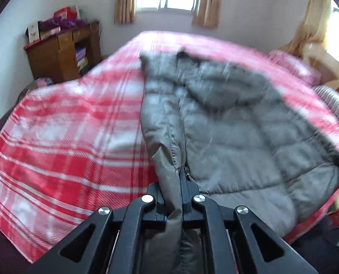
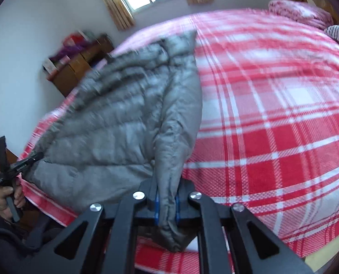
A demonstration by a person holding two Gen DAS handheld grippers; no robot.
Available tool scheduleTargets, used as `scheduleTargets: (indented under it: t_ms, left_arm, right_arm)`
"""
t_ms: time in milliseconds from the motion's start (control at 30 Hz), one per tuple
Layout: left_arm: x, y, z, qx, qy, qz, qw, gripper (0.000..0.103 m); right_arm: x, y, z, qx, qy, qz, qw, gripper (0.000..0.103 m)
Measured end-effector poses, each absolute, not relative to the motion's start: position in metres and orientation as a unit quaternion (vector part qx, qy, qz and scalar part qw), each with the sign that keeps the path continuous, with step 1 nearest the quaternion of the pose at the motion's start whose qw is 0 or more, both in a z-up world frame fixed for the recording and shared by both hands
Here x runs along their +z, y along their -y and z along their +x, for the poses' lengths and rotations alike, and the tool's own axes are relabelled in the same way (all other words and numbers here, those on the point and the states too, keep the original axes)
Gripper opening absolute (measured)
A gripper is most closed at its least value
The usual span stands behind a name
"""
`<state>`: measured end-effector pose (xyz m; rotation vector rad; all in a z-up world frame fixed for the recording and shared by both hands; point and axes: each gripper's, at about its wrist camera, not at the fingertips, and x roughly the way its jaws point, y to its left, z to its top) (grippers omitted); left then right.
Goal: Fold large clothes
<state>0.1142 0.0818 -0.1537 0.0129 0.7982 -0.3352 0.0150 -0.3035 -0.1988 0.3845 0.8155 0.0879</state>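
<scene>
Both grippers, left gripper (image 1: 181, 180) and right gripper (image 2: 167, 196), are pinching the grey quilted puffer jacket (image 1: 226, 123) at its near hem, jaws pressed on fabric. Judged step: gripping before folding; next, carrying the hem across the jacket on the red-and-white plaid bed cover (image 1: 66, 137).

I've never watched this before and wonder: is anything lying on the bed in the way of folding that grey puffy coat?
Nothing visible is. Both tongs, left and right, are already shut on the grey quilted padded coat, and the red-and-white checked bedspread beside it is bare. The pink pillow lies far off at the bed's head.

Right claw (image 2: 167, 202) clamps grey jacket (image 2: 114, 123) over bed (image 2: 272, 118).
</scene>
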Motion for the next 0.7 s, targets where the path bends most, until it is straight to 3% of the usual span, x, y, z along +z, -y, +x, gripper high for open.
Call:
scheduleTargets:
  t_ms: [233,367,500,667,700]
  left_arm:
    - [-0.050,-0.107,0.078,-0.217,-0.283,-0.032,0.934,0.005]
    - [-0.044,-0.100,0.117,-0.212,-0.275,-0.016,0.938,0.005]
    - [-0.056,-0.087,0.181,-0.182,-0.277,-0.003,0.944,0.005]
    - [-0.076,-0.074,0.257,-0.140,-0.297,-0.010,0.944,0.019]
    - [-0.079,-0.075,0.268,-0.129,-0.302,-0.013,0.944,0.030]
  right_arm:
    - [-0.100,0.320,-0.039,0.084,-0.272,0.211,0.935,0.009]
    - [-0.062,0.328,-0.034,0.087,-0.217,0.212,0.949,0.009]
    - [-0.057,0.337,0.022,0.078,-0.205,0.219,0.951,0.009]
    - [-0.061,0.342,0.113,0.051,-0.218,0.212,0.951,0.009]
    - [-0.063,0.346,0.128,0.043,-0.222,0.218,0.949,0.009]
